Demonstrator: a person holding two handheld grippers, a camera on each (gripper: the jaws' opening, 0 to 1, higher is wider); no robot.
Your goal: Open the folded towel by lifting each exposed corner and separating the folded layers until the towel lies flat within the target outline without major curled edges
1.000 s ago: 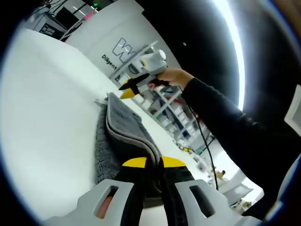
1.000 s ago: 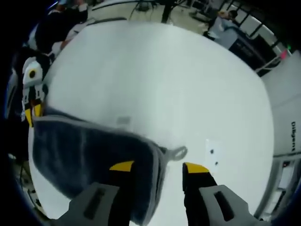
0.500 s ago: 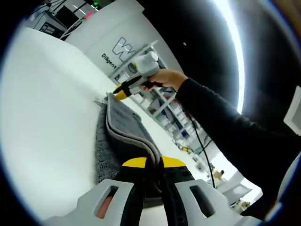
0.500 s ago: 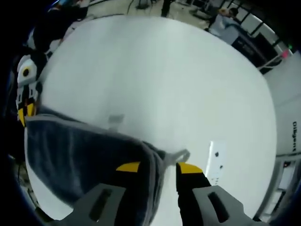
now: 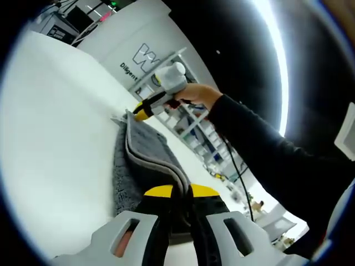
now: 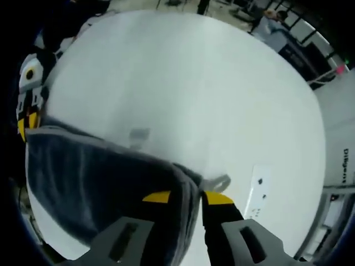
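Note:
A grey folded towel (image 5: 144,160) with a pale border is held up off the white table (image 5: 55,122), stretched between both grippers. My left gripper (image 5: 182,191) is shut on its near corner, yellow tips pinching the layered edge. At the far corner the right gripper (image 5: 143,111) shows, held by a hand in a dark sleeve. In the right gripper view the towel (image 6: 94,188) spreads to the left, and my right gripper (image 6: 187,197) is shut on its corner beside the hanging loop (image 6: 219,182). The left gripper (image 6: 25,119) shows at the towel's far left end.
A white wall panel with dark lettering (image 5: 138,58) and shelving stand beyond the table. A small white tag (image 6: 259,188) lies on the table right of the towel. People stand past the table's far edge (image 6: 266,22).
My right gripper's jaws have drawn together onto the towel's corner; one second ago they stood apart. The left gripper has kept its hold.

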